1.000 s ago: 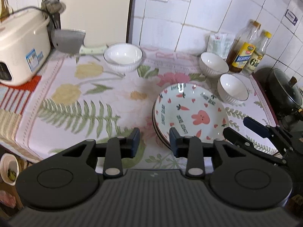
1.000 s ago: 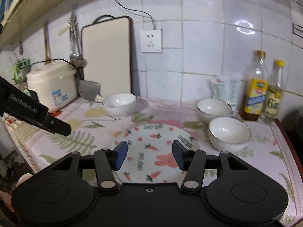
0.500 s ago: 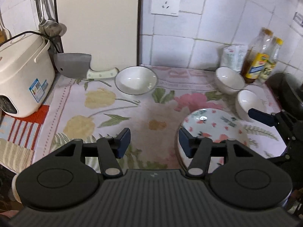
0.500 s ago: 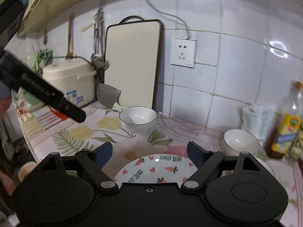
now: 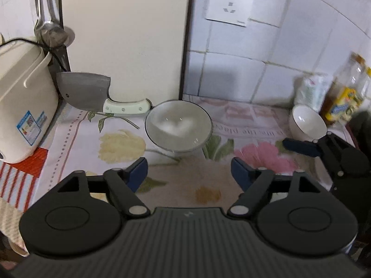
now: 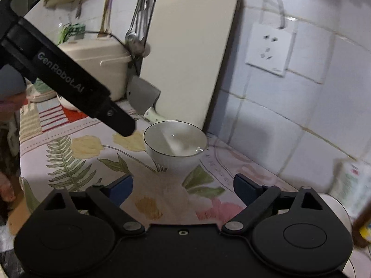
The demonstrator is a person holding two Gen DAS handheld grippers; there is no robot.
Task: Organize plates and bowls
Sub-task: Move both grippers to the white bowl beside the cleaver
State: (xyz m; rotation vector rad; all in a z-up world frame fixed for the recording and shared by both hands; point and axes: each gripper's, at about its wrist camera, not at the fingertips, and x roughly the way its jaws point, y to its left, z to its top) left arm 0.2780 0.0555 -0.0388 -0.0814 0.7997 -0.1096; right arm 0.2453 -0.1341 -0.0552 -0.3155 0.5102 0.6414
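Both my grippers have just been opening, and there is nothing between the fingers of either one. A second ago the plate with the rabbit was under both of them; now it is gone from both views, and the white bowl [image 5: 178,125] near the wall is in front of me instead. My left gripper [image 5: 189,170] stands with its fingers wide apart, the bowl just ahead of the gap and not yet touched. My right gripper [image 6: 183,186] is spread even wider and points at the same bowl [image 6: 175,142] from the other side. I judge that I am done with the plates for now and that this bowl is the next thing to collect. A second bowl [image 5: 307,122] stands far to the right by the bottles [image 5: 345,97]; a dark shape covers its right edge. The cleaver [image 5: 84,92] lies just behind the first bowl, so I must reach with care. Both views are blurred, so the bowl's inside is hard to read, and I cannot see where the plates lie now.
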